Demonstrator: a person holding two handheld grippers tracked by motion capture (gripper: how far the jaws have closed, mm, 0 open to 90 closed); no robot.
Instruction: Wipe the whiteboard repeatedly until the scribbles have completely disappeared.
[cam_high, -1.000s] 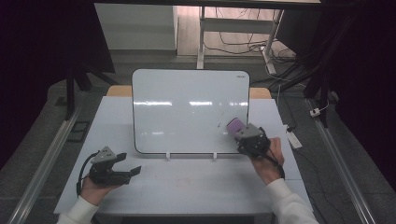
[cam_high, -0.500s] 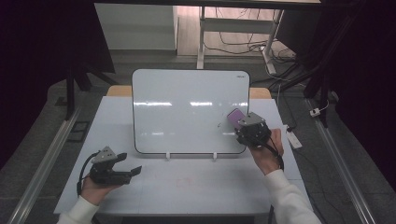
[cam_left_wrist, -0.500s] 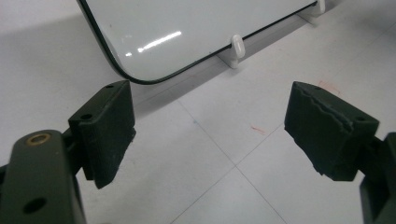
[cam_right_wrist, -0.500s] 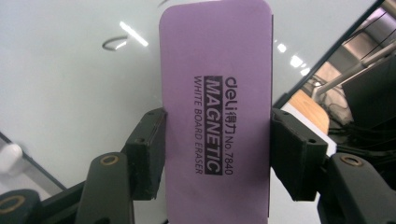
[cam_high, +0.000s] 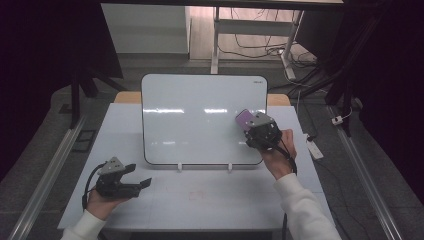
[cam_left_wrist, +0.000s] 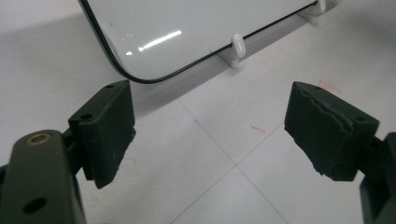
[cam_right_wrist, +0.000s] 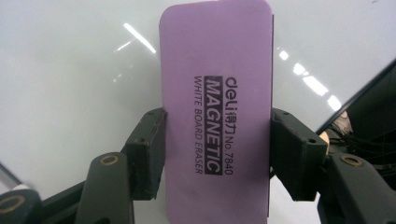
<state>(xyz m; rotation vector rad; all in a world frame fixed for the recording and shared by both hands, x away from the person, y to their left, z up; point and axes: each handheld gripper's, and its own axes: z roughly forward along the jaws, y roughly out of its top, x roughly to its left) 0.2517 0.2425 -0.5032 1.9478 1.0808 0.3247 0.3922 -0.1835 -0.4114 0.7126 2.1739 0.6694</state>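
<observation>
1. Rising since a second ago, the right tongs (cam_high: 248, 122) carry the purple eraser (cam_right_wrist: 217, 107), clamped by its sides, further up the whiteboard (cam_high: 195, 120); a wipe looks underway.
2. Left tongs (cam_left_wrist: 210, 126) rest apart on the surface (cam_high: 210, 195), unmoved.
3. Eraser print: "deli No.7840 MAGNETIC WHITE BOARD ERASER".

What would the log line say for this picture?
right gripper: shut on purple eraser | eraser: at whiteboard | left gripper: open, over table

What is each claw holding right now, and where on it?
Right claw clamps the purple eraser across its long side edges, near one end. Left claw holds nothing.
</observation>
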